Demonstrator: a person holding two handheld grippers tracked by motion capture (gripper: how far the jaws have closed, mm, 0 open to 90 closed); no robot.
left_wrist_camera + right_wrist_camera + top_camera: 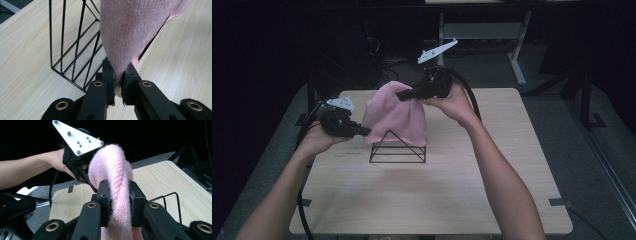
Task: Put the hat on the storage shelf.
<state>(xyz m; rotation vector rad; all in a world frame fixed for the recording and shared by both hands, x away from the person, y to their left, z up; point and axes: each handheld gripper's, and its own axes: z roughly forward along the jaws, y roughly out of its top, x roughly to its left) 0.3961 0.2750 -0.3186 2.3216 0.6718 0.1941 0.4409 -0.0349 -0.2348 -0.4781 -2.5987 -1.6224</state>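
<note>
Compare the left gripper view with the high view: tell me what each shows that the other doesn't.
Left gripper view alone: the left tongs pinching the pink knit hat's edge between their pads, the knit texture, and the wire rack's thin bars up close.

High view alone: the right tongs gripping the hat's top, both forearms, the whole table and the dark floor beyond.

Both: the hat draped over the black rack on the pale wooden table, with the left tongs clamped on it.
</note>
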